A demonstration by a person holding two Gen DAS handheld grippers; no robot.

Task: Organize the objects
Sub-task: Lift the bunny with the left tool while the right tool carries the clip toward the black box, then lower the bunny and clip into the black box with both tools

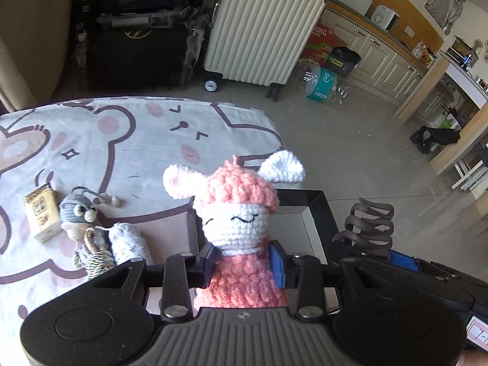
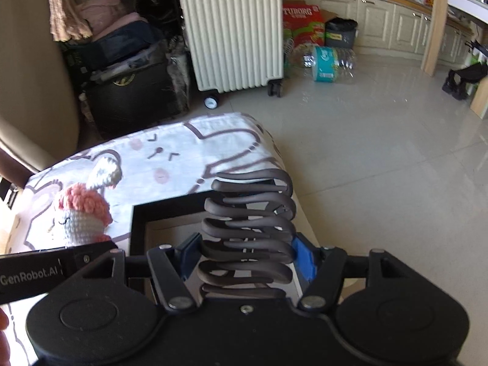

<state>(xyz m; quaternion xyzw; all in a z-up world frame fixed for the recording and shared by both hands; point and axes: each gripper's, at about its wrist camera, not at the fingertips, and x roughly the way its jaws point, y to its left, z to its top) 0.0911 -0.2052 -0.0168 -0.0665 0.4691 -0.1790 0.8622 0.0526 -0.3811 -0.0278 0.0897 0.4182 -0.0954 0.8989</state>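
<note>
My left gripper [image 1: 245,263] is shut on a pink and white crochet bunny doll [image 1: 235,201], its blue pads pressing the doll's pink body just below the neck. The doll stays upright over the near left rim of a black open box [image 1: 317,210]. My right gripper [image 2: 247,257] is shut on a dark brown wavy hair claw clip [image 2: 250,225], held above the same black box [image 2: 140,225]. In the left wrist view the clip [image 1: 370,222] shows at the right. The doll [image 2: 82,216] appears at the left of the right wrist view.
On the bear-print cloth [image 1: 122,140] lie a small tan carton [image 1: 42,213], a grey crochet figure [image 1: 77,210] and a knitted bundle [image 1: 128,241]. Beyond the table stand a cream suitcase [image 1: 259,27], a bottle pack [image 1: 323,84] and dark bags [image 1: 137,52].
</note>
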